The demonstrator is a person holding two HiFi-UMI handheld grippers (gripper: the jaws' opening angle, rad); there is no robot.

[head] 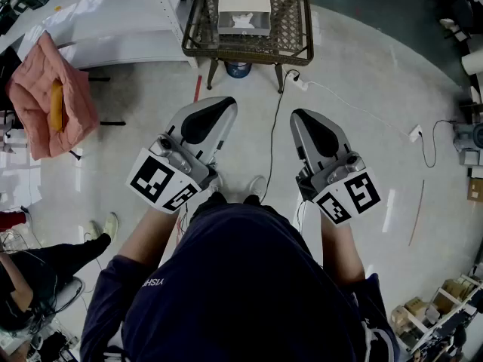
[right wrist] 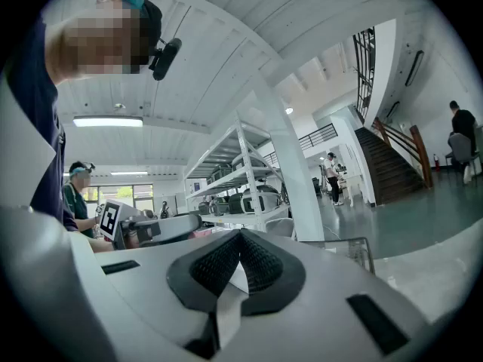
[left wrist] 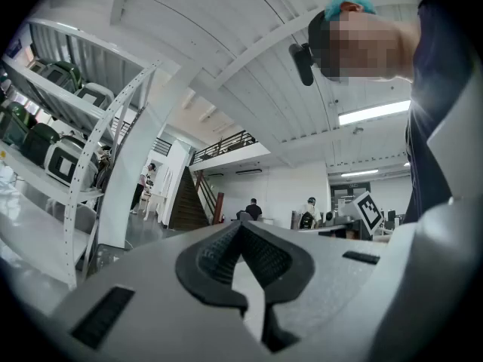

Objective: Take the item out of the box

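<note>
We hold the left tongs (head: 216,105) and the right tongs (head: 300,116) level in front of us, side by side and apart, over the pale floor (head: 362,89). In the left gripper view the two dark ribbed pads (left wrist: 211,255) meet at their tips and nothing is between them. The right gripper view shows the same: its pads (right wrist: 215,266) are pressed together and hold nothing.

The box (head: 244,12) stands ahead of us on a small wicker tabletop (head: 302,21), well apart from both tongs. It is white and open at the top, and a white item (head: 243,21) lies inside it; we cannot tell what it is. A blue object (head: 238,69) sits on the floor under that tabletop. Far to our left a pink cloth (head: 34,89) lies on a white surface, with an orange thing (head: 56,104) on it.
</note>
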